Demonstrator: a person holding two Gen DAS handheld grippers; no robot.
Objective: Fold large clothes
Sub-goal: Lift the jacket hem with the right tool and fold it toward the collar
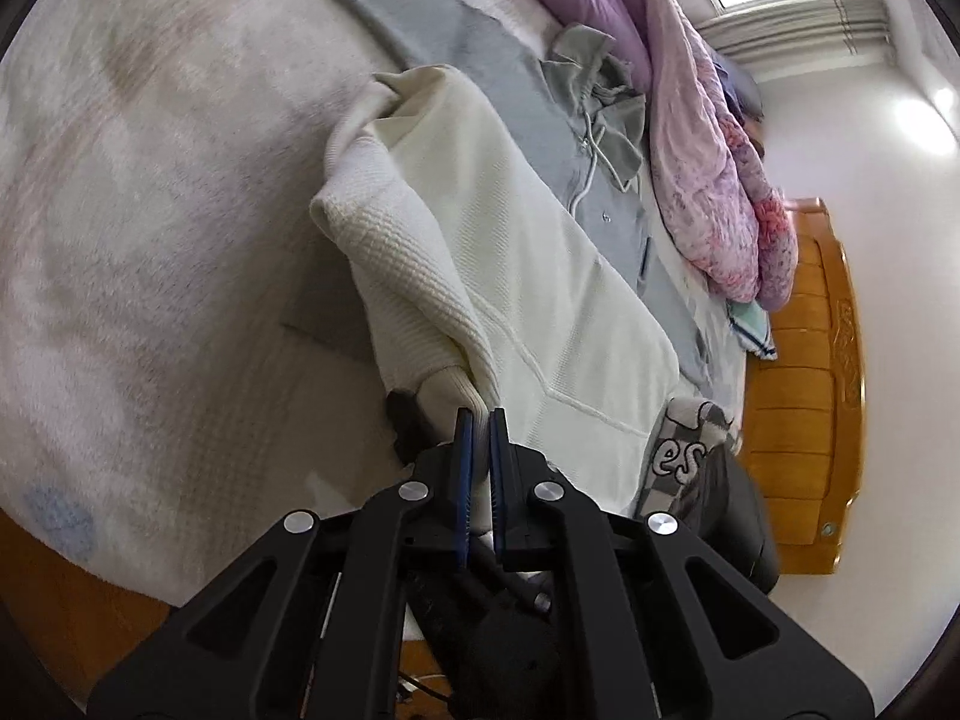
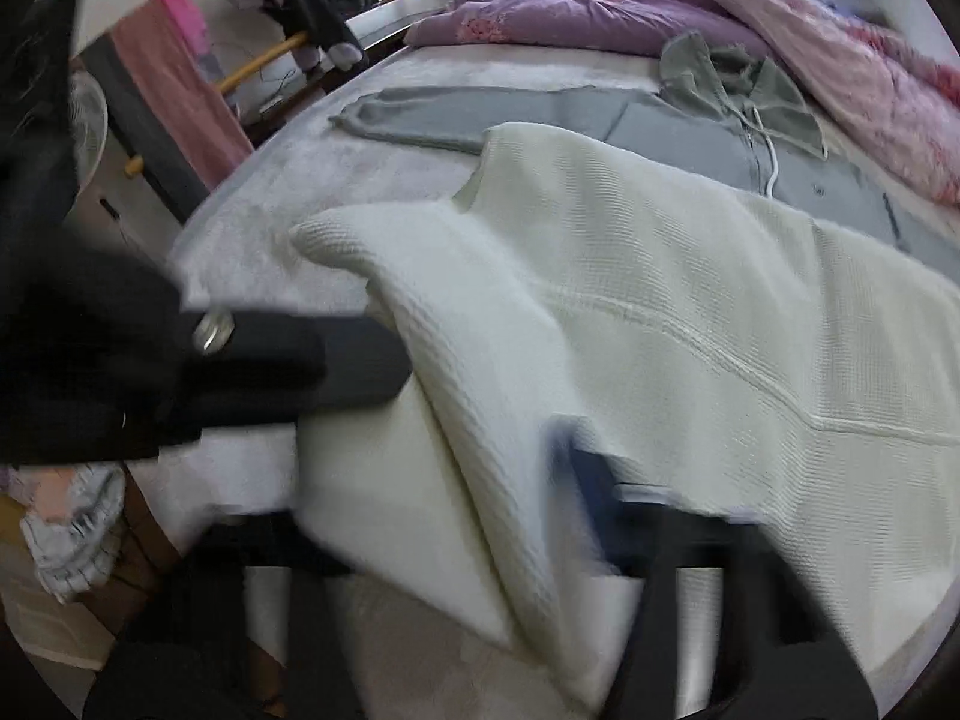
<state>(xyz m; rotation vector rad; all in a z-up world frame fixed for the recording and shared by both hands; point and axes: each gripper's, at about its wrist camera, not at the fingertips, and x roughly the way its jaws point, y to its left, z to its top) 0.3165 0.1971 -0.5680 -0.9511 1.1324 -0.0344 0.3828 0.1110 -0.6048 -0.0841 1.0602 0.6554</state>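
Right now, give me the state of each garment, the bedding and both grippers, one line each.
Left gripper: shut on the cream sweater's cuff.
Right gripper: blurred, buried in cloth, grip unclear.
Cream sweater: partly folded, sleeve lifted.
Grey hoodie: spread flat, zipped.
Purple quilt: bunched up.

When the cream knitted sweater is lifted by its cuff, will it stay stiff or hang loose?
The cream sweater will probably hang loose: it already drapes in soft folds from the left gripper clamping its cuff. The thick waffle knit suggests some weight, so it may sag. Its textured surface looks unlikely to slip.
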